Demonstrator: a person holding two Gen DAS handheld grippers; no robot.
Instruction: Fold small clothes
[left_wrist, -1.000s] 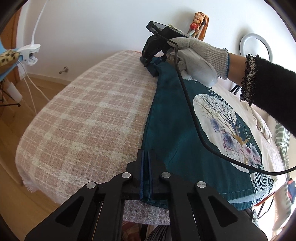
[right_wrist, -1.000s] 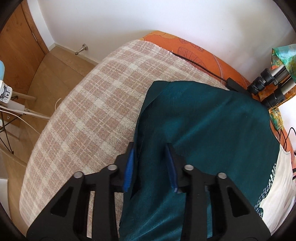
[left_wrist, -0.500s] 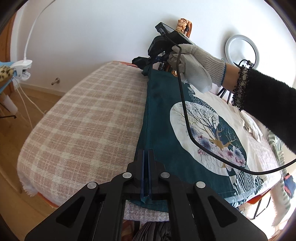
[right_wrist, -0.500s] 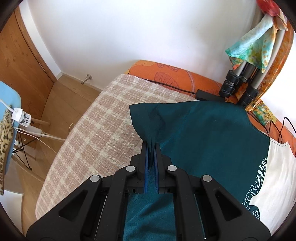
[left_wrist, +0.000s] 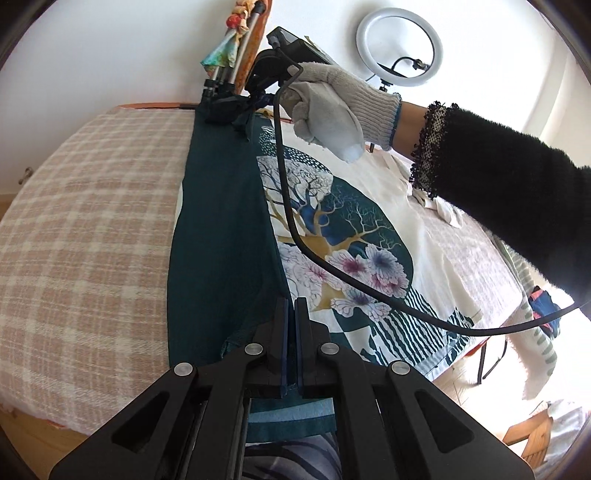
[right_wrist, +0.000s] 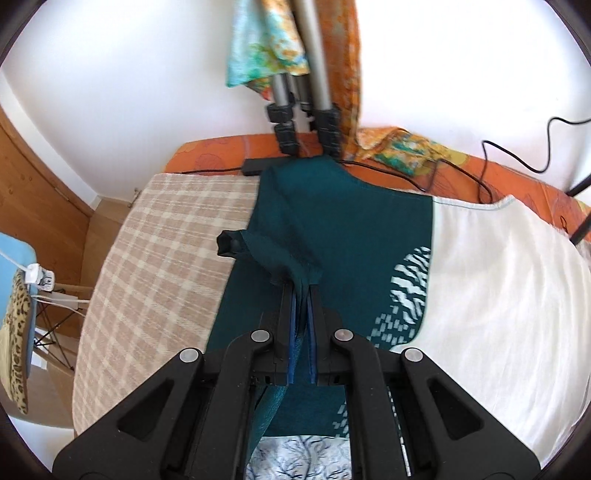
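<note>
1. Garment, one: teal and cream T-shirt (left_wrist: 221, 206) with a printed tree-and-flower panel, lying on the plaid blanket (left_wrist: 85, 229); its teal side strip is doubled over lengthwise along the print's left edge.
2. Left gripper (left_wrist: 290, 306), one: both fingers pressed together on the near teal hem of the T-shirt, the cloth pinched between the blue pads.
3. Right gripper (right_wrist: 302, 291), one: fingers clamped on a bunched teal fold at the T-shirt's far end, lifted just above the fabric below. In the left wrist view the device is seen at the far end, held by a gloved hand (left_wrist: 328, 110).
4. Cable, one: black cable (left_wrist: 295, 229), arcing from the right device over the print.
5. Ring light (left_wrist: 399, 48), one, by the wall.
6. Tripod legs (right_wrist: 306, 74), three counted, draped with a coloured scarf (right_wrist: 262, 40).
7. Orange under-cover (right_wrist: 214, 147), one, at the blanket's far edge.
8. Chair, one: blue chair (right_wrist: 14, 254) with a leopard-print cloth, left of the blanket.
</note>
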